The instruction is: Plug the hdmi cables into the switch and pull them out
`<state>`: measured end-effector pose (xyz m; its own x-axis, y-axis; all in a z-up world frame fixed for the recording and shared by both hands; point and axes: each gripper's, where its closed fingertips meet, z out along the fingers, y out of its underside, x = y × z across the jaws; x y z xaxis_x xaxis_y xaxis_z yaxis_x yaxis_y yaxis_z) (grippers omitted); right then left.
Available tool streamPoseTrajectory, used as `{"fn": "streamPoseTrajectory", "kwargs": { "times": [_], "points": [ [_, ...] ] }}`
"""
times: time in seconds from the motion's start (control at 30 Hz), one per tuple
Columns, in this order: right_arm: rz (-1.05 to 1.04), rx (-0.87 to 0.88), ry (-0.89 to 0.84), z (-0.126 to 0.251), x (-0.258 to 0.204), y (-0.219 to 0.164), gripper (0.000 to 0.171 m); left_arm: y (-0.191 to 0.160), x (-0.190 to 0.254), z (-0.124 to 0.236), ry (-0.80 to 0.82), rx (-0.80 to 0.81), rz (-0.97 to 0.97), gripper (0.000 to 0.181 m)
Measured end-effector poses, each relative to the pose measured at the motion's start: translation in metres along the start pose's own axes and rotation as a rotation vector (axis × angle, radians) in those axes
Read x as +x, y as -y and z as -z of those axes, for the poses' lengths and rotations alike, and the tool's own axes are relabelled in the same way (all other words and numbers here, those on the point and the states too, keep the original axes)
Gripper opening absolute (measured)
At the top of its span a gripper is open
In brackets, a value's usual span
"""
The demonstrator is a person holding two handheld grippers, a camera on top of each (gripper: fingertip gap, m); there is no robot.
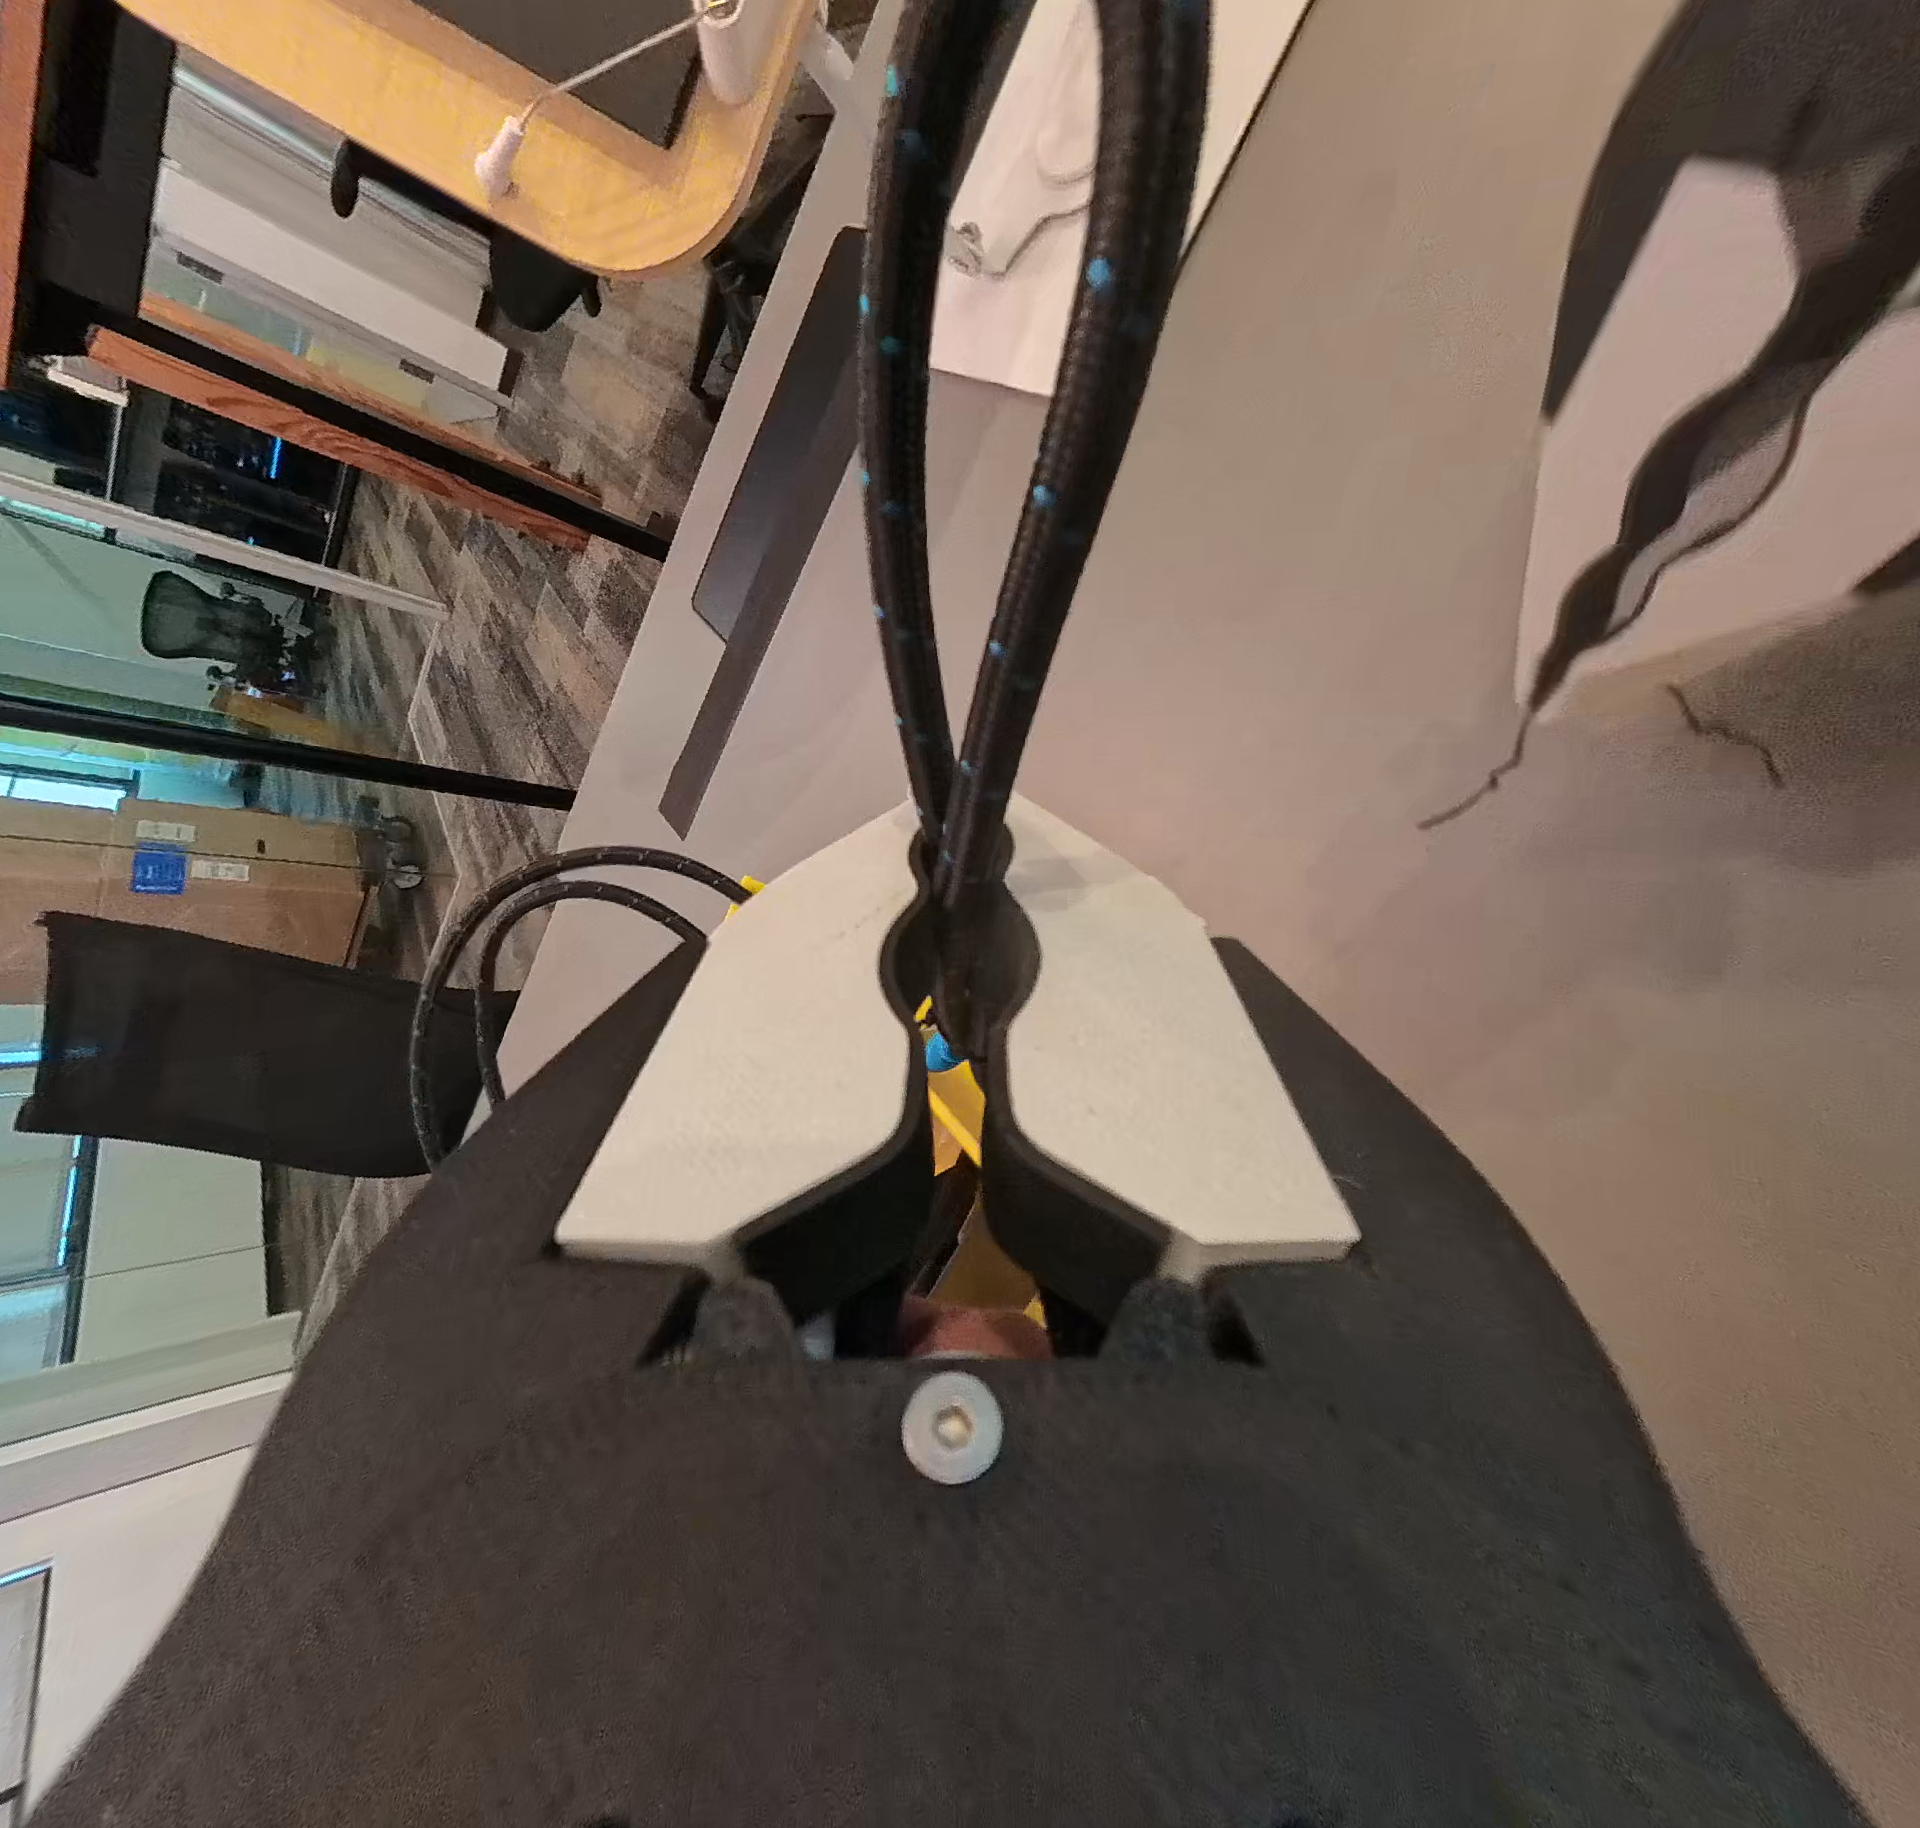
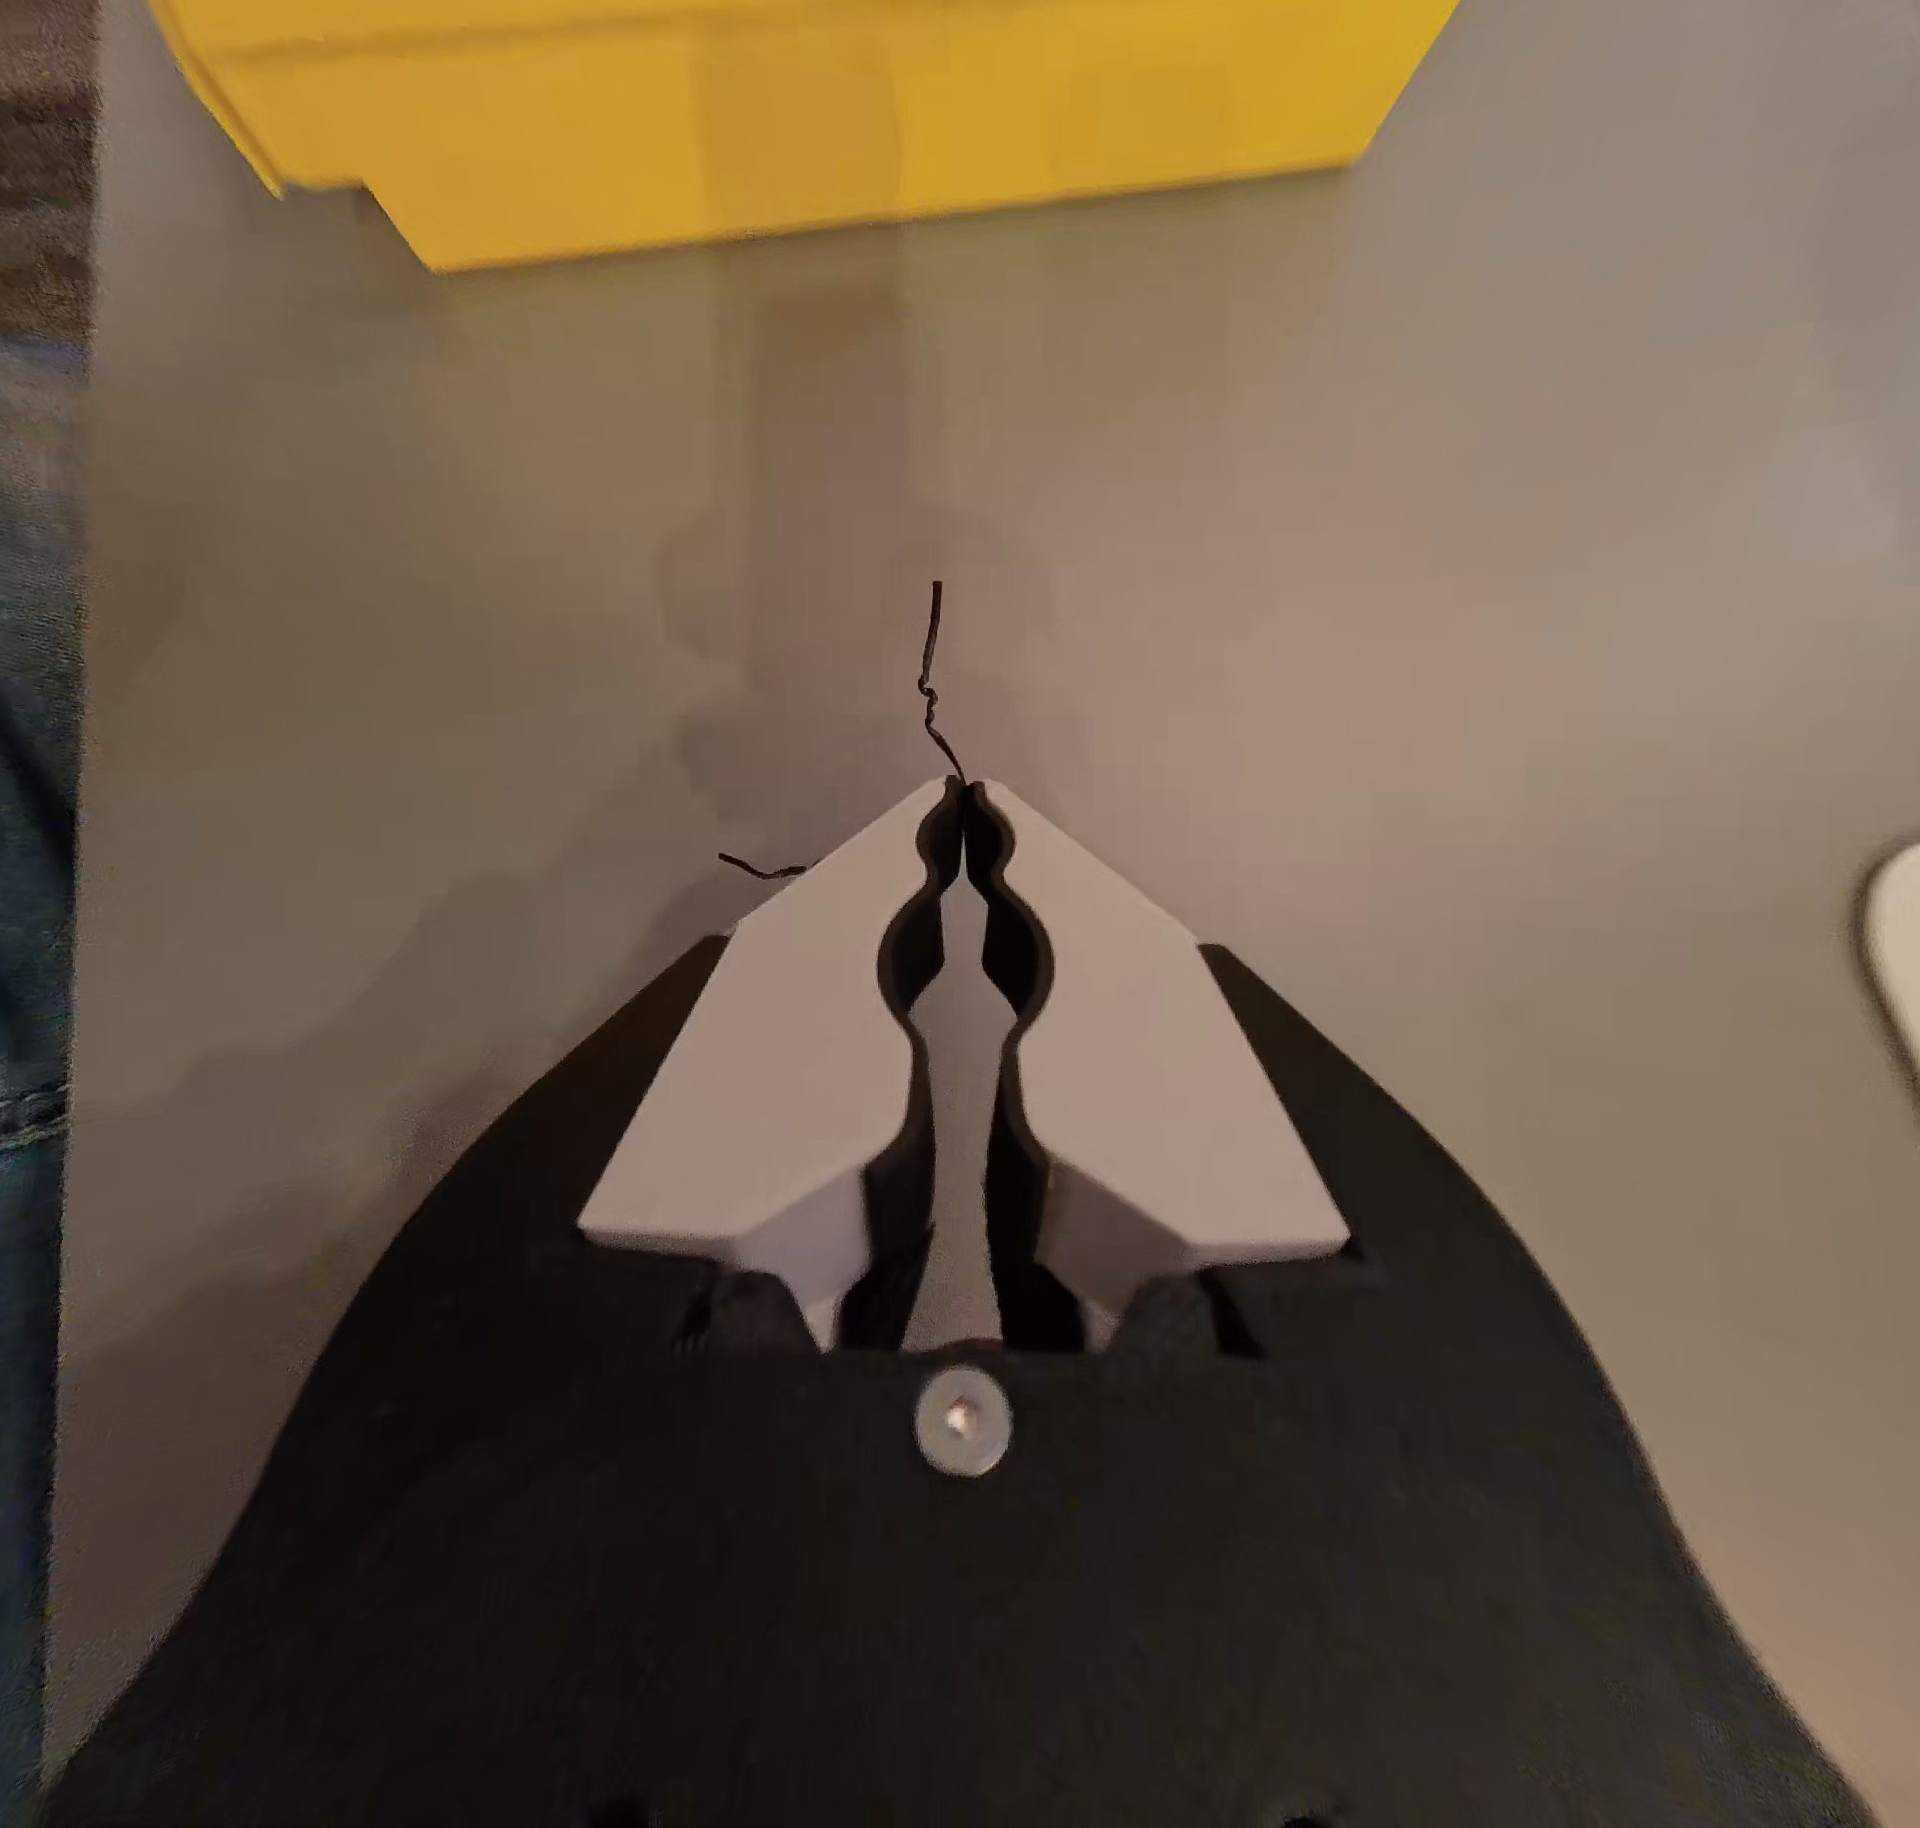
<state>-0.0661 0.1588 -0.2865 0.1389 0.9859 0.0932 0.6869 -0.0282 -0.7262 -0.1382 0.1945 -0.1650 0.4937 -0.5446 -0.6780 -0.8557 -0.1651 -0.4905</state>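
Observation:
In the left wrist view my left gripper point(image 1: 961, 843) is shut on a black braided HDMI cable with blue flecks point(image 1: 1049, 448). The cable is folded into a loop that rises from the round notch between the fingers. In the right wrist view my right gripper point(image 2: 958, 791) is shut on a thin black twist tie point(image 2: 928, 672) above the grey table point(image 2: 1351, 531). One end sticks out past the tips and another shows at the left finger's side. The right gripper also shows blurred in the left wrist view point(image 1: 1538, 687), with the tie point(image 1: 1475, 791) dangling from it. No switch is in view.
A yellow box point(image 2: 831, 95) stands on the table just ahead of the right gripper. A white object point(image 2: 1896, 947) lies at the right edge. A second black cable point(image 1: 468, 957) curves beside the left gripper. A dark flat slab point(image 1: 769, 531) lies on the table. My right fingertips sit around 15 centimeters from my left ones.

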Motion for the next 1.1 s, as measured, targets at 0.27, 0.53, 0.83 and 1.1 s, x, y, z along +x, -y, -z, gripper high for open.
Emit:
{"fn": "streamPoseTrajectory", "kwargs": {
  "times": [0.27,0.53,0.83,1.1],
  "points": [
    [0.268,0.241,-0.193,0.133,0.046,0.068,0.000,0.009,0.011,0.007,-0.121,0.112,-0.049,0.002],
    [0.847,0.354,-0.138,0.172,0.004,0.161,0.000,0.052,0.049,0.036,-0.285,0.354,-0.237,0.002],
    [1.333,0.130,-0.107,0.155,-0.041,0.166,0.000,0.085,0.043,0.067,-0.205,0.504,-0.330,0.002],
    [1.458,0.070,0.034,0.154,-0.061,0.164,0.000,0.095,0.044,0.080,-0.156,0.524,-0.394,0.001]
  ]
}}
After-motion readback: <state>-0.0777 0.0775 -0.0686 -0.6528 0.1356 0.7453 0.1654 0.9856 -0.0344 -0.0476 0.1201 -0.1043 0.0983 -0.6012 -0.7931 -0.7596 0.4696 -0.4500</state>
